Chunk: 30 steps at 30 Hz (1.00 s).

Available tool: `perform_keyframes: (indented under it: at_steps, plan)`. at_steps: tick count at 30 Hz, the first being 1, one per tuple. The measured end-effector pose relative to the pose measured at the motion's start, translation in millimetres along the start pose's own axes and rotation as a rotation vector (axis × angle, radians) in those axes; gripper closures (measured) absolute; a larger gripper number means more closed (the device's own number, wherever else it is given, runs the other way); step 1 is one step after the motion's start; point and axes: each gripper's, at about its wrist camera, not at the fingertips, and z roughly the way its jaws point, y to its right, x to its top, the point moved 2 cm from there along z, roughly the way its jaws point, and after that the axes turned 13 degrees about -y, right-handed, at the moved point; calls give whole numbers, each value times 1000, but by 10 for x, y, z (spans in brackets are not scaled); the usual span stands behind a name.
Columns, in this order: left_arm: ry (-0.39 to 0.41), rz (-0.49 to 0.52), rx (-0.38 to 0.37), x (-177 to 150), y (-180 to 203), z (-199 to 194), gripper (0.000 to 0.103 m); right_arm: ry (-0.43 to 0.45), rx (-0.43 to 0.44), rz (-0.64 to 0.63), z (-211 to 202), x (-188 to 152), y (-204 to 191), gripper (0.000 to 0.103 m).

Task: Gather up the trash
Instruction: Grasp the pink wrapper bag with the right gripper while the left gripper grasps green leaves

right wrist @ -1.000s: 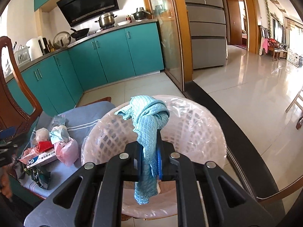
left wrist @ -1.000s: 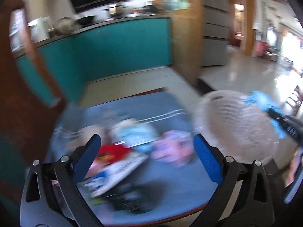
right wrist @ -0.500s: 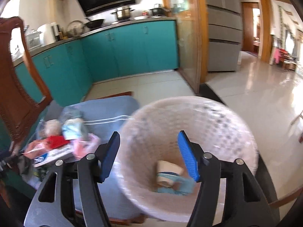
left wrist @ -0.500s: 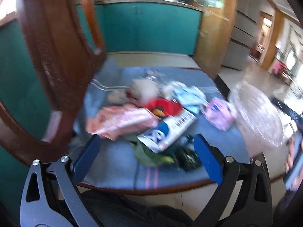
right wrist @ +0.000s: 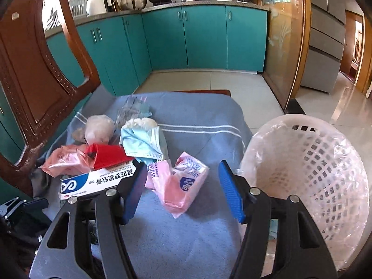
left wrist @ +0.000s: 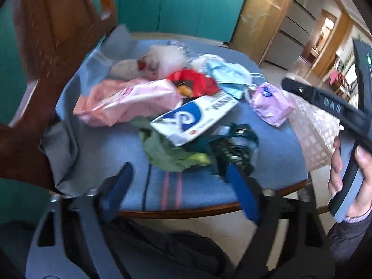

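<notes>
Your right gripper (right wrist: 183, 188) is spread wide and holding nothing, and the pink tissue pack (right wrist: 180, 183) sits right in the gap at frame centre, so it looks like you're lining up that one as the next grab. The lined white basket (right wrist: 309, 181) sits at the right edge of that view, just beside the chair seat (right wrist: 202, 116), handy for a short swing over.

Your left gripper (left wrist: 179, 186) is also splayed and empty, low in its frame. It's pointing at the green leaf (left wrist: 167, 151) and the dark wrapper (left wrist: 232, 146). Behind those the white and blue box (left wrist: 193, 118) lies across the pile, with the pink bag (left wrist: 125, 100) at left and the blue face mask (left wrist: 227, 76) further up.
</notes>
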Motion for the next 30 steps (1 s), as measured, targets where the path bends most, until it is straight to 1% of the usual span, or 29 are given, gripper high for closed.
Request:
perform_keyframes:
  at_steps: [2,5,6,10,12,13,14,15,16,18,19,20,22,23,25,29,30]
  plan:
    - [10,-34,-17,14,-116,-26,27,-2,4,-4,17,-22,-10,41]
    - [5,-34,5,59,-165,0,27,-13,-12,-12,61,-49,-8,41]
    - [-5,-34,-6,71,-165,29,28,-19,-13,-12,86,-55,-4,41]
    - [-25,-83,-90,137,-200,80,27,-30,-14,-12,158,-49,-38,40]
    - [-34,-85,-96,126,-245,97,27,-34,-17,-23,181,-40,-75,41]
    - [-43,-85,-102,115,-262,110,35,-35,-19,-29,194,-36,-96,41]
    - [-53,-86,-122,100,-273,112,46,-36,-21,-37,205,-31,-116,41]
    - [-69,-91,-160,81,-297,114,50,-37,-22,-42,213,-26,-135,41]
    - [-88,-96,-177,59,-325,111,52,-37,-25,-47,220,-22,-152,41]
    - [-87,-87,-132,2,-364,62,51,-36,-34,-56,222,-18,-183,41]
    - [-79,-77,-91,-25,-378,22,45,-34,-32,-59,212,-18,-194,41]
    - [-70,-68,-31,-63,-406,-27,39,-33,-29,-62,204,-18,-200,41]
    - [-59,-71,29,-99,-447,-93,35,-34,-31,-65,203,-15,-212,41]
    - [-48,-76,46,-108,-471,-135,34,-34,-33,-65,200,-16,-212,41]
    - [-27,-81,41,-80,-485,-192,26,-36,-37,-62,206,-12,-205,41]
    - [-22,-59,7,59,-355,-152,24,-46,-37,-54,247,-4,-201,41]
    - [-31,-44,15,101,-302,-85,24,-49,-36,-58,263,3,-213,41]
